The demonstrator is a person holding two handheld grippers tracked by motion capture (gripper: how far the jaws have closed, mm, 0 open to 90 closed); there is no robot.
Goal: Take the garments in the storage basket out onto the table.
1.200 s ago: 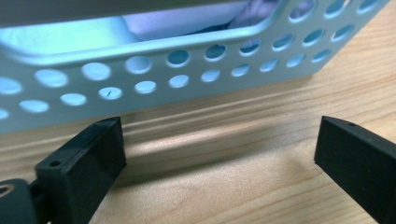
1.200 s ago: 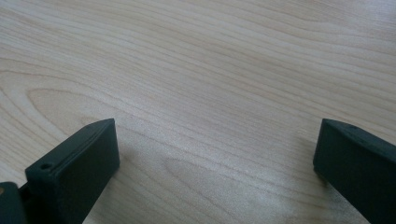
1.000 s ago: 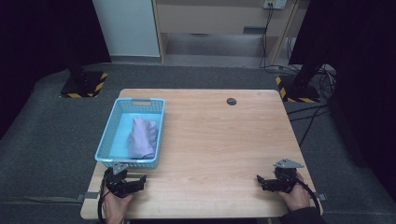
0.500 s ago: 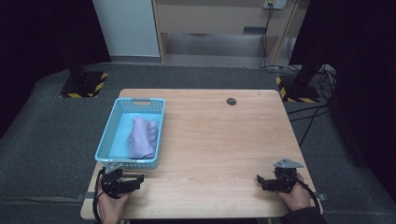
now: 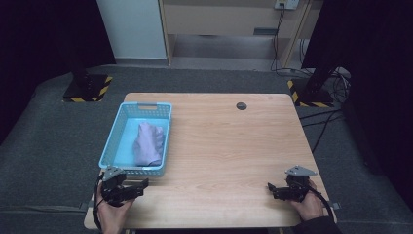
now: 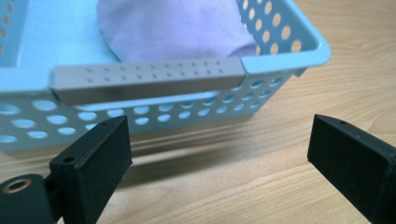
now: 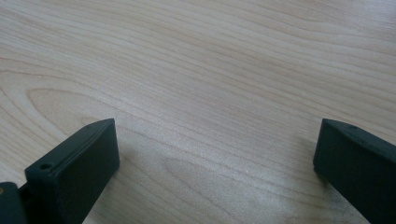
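The left gripper (image 5: 141, 185) has drawn back slightly from the blue basket (image 5: 110, 146). Its jaws gape wide just before the basket's near wall, the lilac cloth (image 5: 148, 143) inside. The right gripper (image 5: 271, 188), well apart from the basket, is wide too.

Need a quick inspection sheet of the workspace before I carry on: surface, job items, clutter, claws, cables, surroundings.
Surface: wooden table, bare except as listed.
Job's things: blue basket at the left, lilac cloth lying inside it.
Clutter: small dark round fitting near the far edge.
Claws: left claw open, facing the basket's near wall; right claw open over bare wood.
Cables: black cable trails from the right claw.
Surroundings: grey floor, two black stands.
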